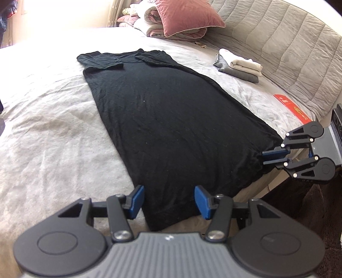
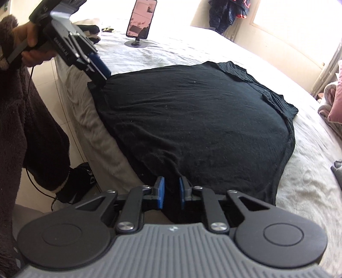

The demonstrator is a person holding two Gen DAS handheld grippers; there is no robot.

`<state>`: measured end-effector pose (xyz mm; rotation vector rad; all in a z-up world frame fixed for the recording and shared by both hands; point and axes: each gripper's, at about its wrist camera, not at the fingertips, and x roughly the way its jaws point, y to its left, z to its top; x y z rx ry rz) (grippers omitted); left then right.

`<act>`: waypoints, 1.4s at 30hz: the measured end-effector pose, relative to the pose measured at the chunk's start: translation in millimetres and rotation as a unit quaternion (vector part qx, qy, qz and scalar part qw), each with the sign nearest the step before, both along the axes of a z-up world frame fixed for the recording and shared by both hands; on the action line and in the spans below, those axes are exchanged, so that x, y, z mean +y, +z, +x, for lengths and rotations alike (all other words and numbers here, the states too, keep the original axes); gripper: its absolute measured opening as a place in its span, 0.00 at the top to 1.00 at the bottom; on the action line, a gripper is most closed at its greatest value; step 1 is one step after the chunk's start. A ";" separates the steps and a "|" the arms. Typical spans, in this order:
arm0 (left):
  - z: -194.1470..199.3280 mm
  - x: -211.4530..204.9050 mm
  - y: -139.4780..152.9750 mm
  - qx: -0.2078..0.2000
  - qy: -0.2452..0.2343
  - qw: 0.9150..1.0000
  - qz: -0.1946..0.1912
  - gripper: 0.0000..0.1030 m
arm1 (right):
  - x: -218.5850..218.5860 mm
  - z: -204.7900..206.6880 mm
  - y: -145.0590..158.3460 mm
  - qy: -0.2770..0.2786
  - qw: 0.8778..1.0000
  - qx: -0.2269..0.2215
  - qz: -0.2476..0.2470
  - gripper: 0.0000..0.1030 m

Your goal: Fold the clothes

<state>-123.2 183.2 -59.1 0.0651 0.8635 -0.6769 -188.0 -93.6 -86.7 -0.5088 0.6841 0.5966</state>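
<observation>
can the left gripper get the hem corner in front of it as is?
Probably yes. The left gripper is open, its fingers straddling the near hem corner of the black shirt, with nothing between them and the cloth. The right gripper pinches the other corner, well aside.

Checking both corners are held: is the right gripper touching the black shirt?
Touching: the right wrist view shows the right gripper with the black shirt hem pinched between its pads.

You're in a home bedroom: a wide bed point(image 1: 42, 119) with a padded grey headboard point(image 1: 288, 49), a pink pillow point(image 1: 188, 17) on rolled quilts at its far corner.
</observation>
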 end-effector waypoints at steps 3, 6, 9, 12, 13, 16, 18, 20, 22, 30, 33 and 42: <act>-0.4 1.1 0.5 0.000 0.003 1.000 0.000 0.48 | -1.5 1.5 2.6 -0.001 1.000 0.003 0.007 0.99; 0.0 3.6 1.0 0.001 0.008 1.000 -0.002 0.48 | -6.1 2.1 8.9 -0.001 0.999 0.017 0.029 0.99; 1.3 8.3 2.1 0.001 0.016 1.000 -0.008 0.48 | -9.9 0.0 15.2 0.011 0.998 0.034 0.051 0.99; 3.1 12.0 1.8 0.006 0.023 1.000 -0.012 0.48 | -6.5 1.3 9.1 0.014 0.998 0.048 0.036 0.99; 3.8 12.4 1.2 0.010 0.024 1.000 -0.010 0.48 | -4.7 2.9 5.2 0.011 0.998 0.053 0.028 0.99; 4.7 12.9 -0.2 0.021 0.023 0.999 -0.010 0.48 | -4.4 3.6 6.7 0.012 0.998 0.060 0.032 0.96; 4.6 14.2 -1.3 0.027 0.022 0.999 -0.016 0.48 | -11.0 4.0 12.5 0.002 0.996 0.064 0.055 0.93; 5.0 16.1 -3.4 0.037 0.022 0.999 -0.021 0.49 | -19.3 3.8 18.7 -0.012 0.995 0.066 0.077 0.87; 5.6 17.8 -5.2 0.047 0.026 0.998 -0.023 0.50 | -29.8 4.2 25.7 -0.029 0.993 0.066 0.095 0.83; 8.1 23.7 -9.1 0.070 0.032 0.996 -0.036 0.53 | -74.2 12.5 40.4 -0.133 0.981 0.056 0.132 0.60; 9.4 25.1 -11.7 0.081 0.030 0.995 -0.044 0.54 | -90.7 18.8 37.4 -0.164 0.972 0.079 0.150 0.60; 14.7 25.8 -17.5 0.105 0.023 0.992 -0.065 0.55 | -134.3 34.4 23.8 -0.242 0.937 0.157 0.198 0.60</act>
